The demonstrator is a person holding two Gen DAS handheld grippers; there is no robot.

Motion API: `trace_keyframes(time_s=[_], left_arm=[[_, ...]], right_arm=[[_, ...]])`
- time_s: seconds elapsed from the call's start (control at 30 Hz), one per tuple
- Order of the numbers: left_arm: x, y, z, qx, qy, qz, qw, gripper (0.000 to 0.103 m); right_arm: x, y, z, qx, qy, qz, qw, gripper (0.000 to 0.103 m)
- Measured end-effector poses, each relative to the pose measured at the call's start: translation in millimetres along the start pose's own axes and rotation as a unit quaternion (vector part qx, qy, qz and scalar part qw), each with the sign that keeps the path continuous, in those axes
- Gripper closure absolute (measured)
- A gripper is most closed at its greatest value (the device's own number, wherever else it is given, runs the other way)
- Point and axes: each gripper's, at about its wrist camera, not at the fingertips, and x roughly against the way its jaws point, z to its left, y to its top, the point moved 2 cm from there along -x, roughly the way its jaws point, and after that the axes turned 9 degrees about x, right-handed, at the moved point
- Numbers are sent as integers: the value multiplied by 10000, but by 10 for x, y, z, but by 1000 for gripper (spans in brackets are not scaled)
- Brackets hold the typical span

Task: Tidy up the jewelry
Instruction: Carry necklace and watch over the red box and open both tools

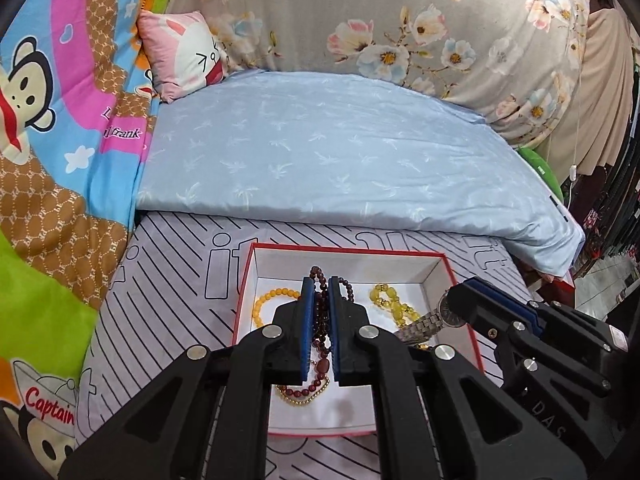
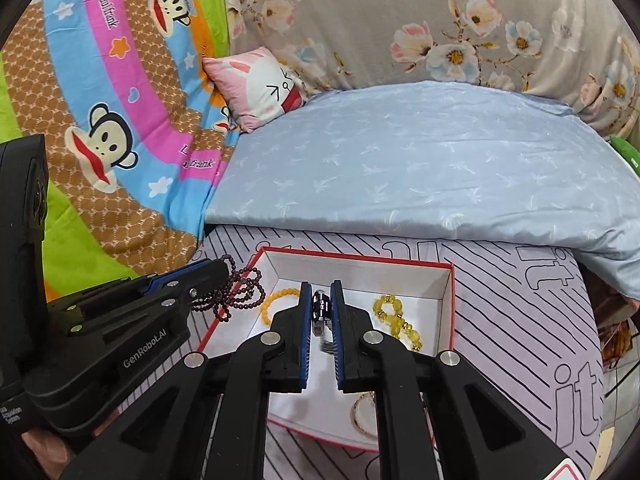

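A red-rimmed box with a white inside (image 1: 436, 270) (image 2: 446, 280) lies on the striped bedsheet. My left gripper (image 1: 320, 286) (image 2: 224, 270) is shut on a dark red bead necklace (image 1: 320, 320) (image 2: 240, 294), which hangs over the box's left side. My right gripper (image 2: 321, 286) (image 1: 460, 292) is shut on a silver metal watch (image 2: 320, 306) (image 1: 426, 326) above the box. In the box lie an orange bead bracelet (image 1: 266, 300) (image 2: 276, 298), a yellow bead bracelet (image 1: 390, 300) (image 2: 396, 318) and a gold chain (image 1: 304, 398).
The striped sheet (image 1: 168, 280) (image 2: 520, 304) surrounds the box. A folded pale blue quilt (image 1: 340, 160) (image 2: 420, 176) lies just behind it. A pink cat pillow (image 1: 184, 54) (image 2: 260, 84), a cartoon monkey blanket (image 1: 60, 140) and a floral cover (image 1: 400, 20) stand further back.
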Motion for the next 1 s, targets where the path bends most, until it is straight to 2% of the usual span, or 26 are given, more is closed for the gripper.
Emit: trace_keyframes(time_s=[0.47, 1.0], left_arm=[[-605, -117, 72, -2, 177, 407, 9990, 96], [-881, -166, 129, 52, 212, 626, 9978, 96]], right_arm=[[-496, -150, -146, -194, -22, 351, 9992, 94], [-757, -254, -192, -217, -92, 540, 9983, 94]])
